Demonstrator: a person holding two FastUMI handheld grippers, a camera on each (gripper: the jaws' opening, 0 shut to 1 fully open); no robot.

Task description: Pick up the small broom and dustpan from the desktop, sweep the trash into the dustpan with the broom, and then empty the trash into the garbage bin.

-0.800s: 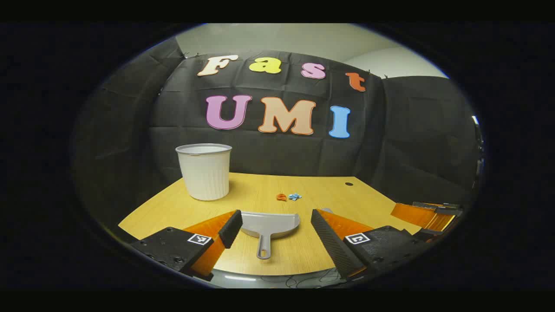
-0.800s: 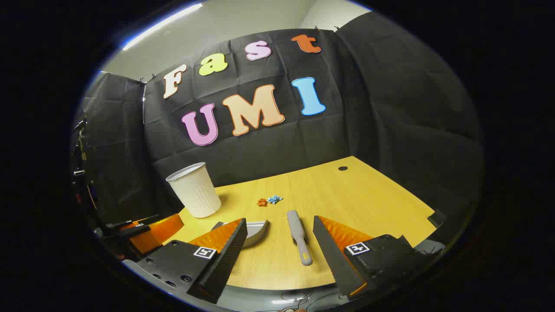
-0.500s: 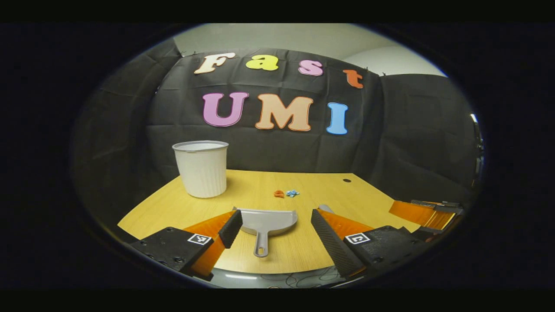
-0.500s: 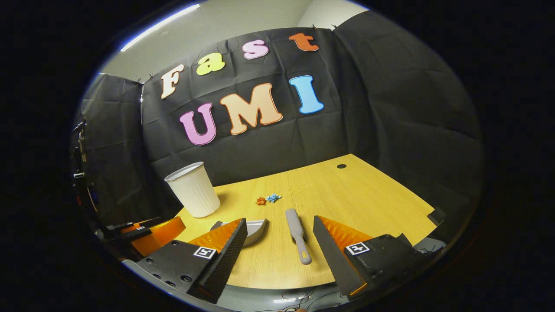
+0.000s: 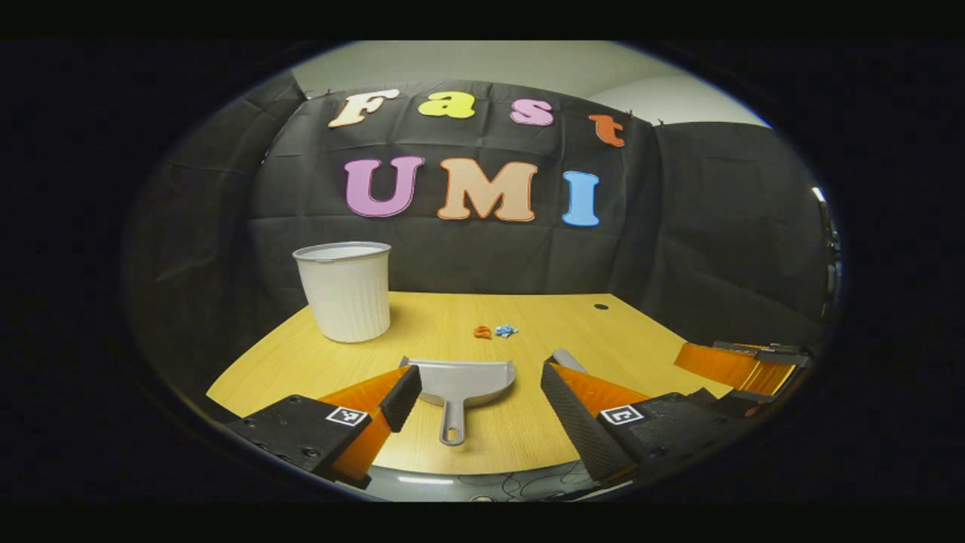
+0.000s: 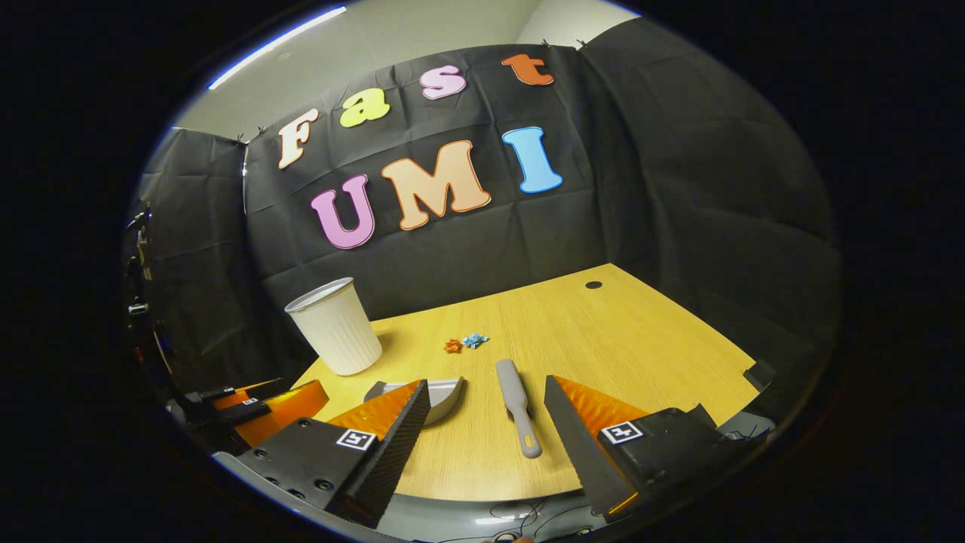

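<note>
There, flat grey dustpan (image 5: 461, 379) on woodgrain desktop (image 5: 513, 441).

Each tool, left (image 5: 475, 403) and right (image 6: 486, 426), has two wedge-shaped fingers with ribbed black inner pads and orange outer faces, mounted on black blocks with screw holes and a square black-and-white marker tag.

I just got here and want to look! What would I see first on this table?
A big white bin stands at the far left of the wooden table. Tiny orange and blue scraps lie mid-table. Nearer, a grey dustpan and a grey broom lie flat, each between open gripper fingers.
</note>
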